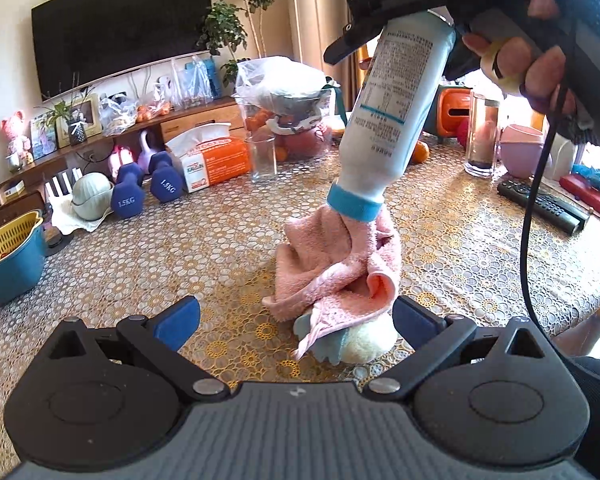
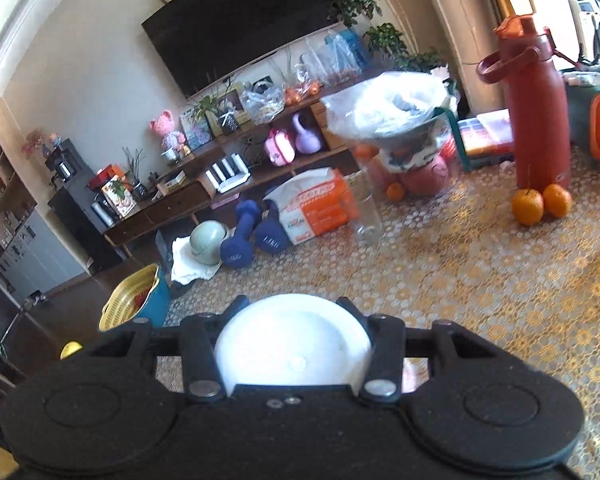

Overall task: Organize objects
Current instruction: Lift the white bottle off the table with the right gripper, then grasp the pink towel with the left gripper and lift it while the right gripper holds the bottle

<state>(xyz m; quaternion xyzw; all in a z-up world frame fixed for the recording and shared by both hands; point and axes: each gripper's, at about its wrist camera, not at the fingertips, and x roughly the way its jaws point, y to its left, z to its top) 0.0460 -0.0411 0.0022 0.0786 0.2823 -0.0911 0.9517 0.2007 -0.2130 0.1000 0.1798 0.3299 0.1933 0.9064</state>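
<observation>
Left wrist view: my left claw (image 1: 296,320) spread, low over the tabletop (image 1: 480,248), plush toy (image 1: 364,344) between its fingers. Pink towel (image 1: 340,268) drapes the toy. White bottle (image 1: 392,116) hangs cap-down, touching the towel. Right wrist view: right claw (image 2: 296,308) pinching the bottle's base (image 2: 296,344).

Left hand-held gripper (image 1: 296,322) agape; right hand-held gripper (image 2: 296,354) clamped, tilted downward.

White bottle (image 1: 392,108) tilted, blue cap (image 1: 354,203) down on crumpled pink towel (image 1: 340,264) covering plush toy (image 1: 360,342).
</observation>
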